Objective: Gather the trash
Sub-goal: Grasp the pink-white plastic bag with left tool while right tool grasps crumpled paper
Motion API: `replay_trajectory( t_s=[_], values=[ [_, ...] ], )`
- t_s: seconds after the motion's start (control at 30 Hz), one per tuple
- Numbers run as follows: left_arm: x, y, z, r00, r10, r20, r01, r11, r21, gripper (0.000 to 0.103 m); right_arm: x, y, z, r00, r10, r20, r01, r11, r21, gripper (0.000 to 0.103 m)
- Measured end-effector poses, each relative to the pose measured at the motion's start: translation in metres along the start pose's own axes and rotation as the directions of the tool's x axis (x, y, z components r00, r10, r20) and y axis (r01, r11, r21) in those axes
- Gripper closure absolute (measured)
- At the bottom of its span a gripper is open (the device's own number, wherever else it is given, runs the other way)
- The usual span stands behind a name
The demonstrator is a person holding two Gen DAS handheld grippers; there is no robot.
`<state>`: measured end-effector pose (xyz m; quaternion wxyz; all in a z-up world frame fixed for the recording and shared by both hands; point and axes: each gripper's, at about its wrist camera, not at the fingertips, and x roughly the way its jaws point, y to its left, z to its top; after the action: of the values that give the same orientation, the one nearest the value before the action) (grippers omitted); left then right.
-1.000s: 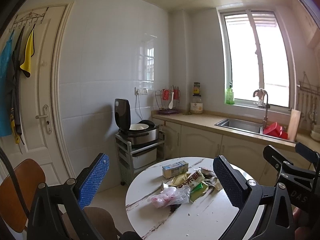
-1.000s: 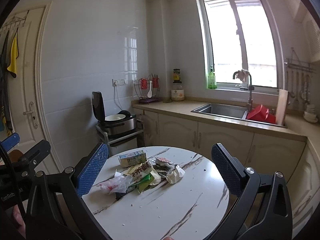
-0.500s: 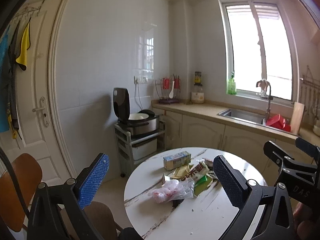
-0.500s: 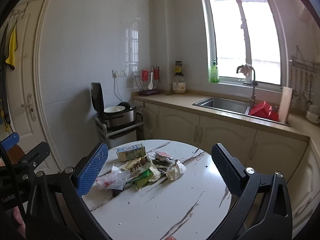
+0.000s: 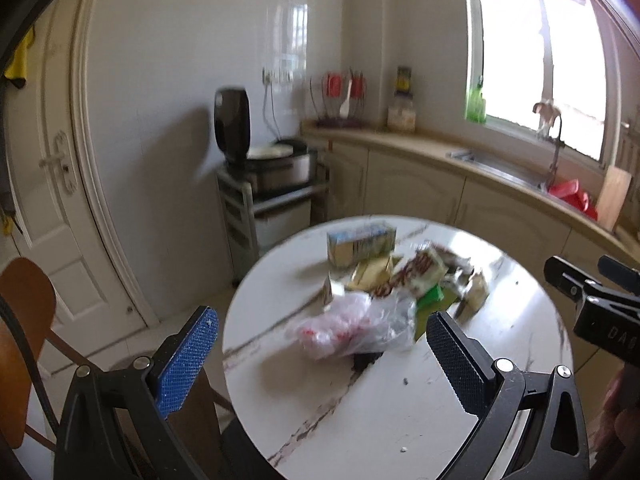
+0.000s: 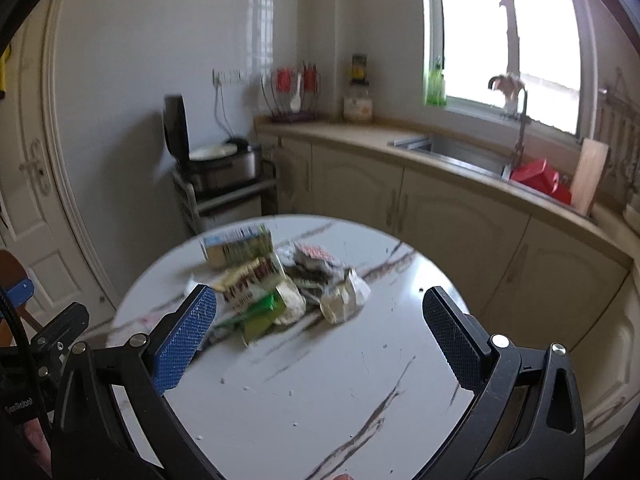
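Both grippers (image 5: pixel 320 356) (image 6: pixel 320 330) have moved closer to the trash pile (image 6: pixel 280 284)

Rice cooker (image 6: pixel 218 160) on a cart; red tub (image 6: pixel 540 180) by the sink (image 6: pixel 460 150).

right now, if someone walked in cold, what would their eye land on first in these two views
The heap of trash in the middle of the round marble table: a small carton at the far side, crumpled wrappers, and a clear plastic bag at the near edge. Next, the open left gripper and open right gripper framing the pile, both empty. Behind, a bright window over the sink.
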<state>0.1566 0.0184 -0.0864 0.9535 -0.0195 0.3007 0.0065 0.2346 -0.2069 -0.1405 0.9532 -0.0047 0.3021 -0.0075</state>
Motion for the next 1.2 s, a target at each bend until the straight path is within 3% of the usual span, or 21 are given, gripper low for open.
replay_trajectory(
  t_s=[0.23, 0.5, 0.73, 0.97, 1.2],
  values=[
    [0.05, 0.001, 0.009, 0.992, -0.039, -0.12, 0.04, 0.999, 0.006, 0.001, 0.063, -0.009, -0.014, 0.992, 0.001, -0.126, 0.0, 1.0, 0.001, 0.0],
    [0.104, -0.001, 0.016, 0.98, -0.055, -0.192, 0.057, 0.998, 0.008, 0.001, 0.106, -0.025, -0.036, 0.967, -0.021, -0.255, 0.029, 0.999, 0.028, 0.0],
    [0.149, 0.005, 0.025, 0.968, -0.093, -0.233, 0.09, 0.996, -0.023, 0.001, 0.128, -0.024, -0.04, 0.954, -0.01, -0.301, 0.02, 0.999, 0.029, 0.0],
    [0.172, 0.027, 0.029, 0.956, -0.16, -0.248, 0.14, 0.986, -0.093, 0.01, 0.147, -0.013, -0.046, 0.942, 0.021, -0.334, -0.015, 1.0, 0.02, 0.0],
    [0.184, 0.03, 0.041, 0.958, -0.143, -0.25, 0.123, 0.988, -0.094, 0.006, 0.157, -0.024, -0.047, 0.937, -0.001, -0.349, 0.017, 0.999, 0.043, 0.0]
  ],
)
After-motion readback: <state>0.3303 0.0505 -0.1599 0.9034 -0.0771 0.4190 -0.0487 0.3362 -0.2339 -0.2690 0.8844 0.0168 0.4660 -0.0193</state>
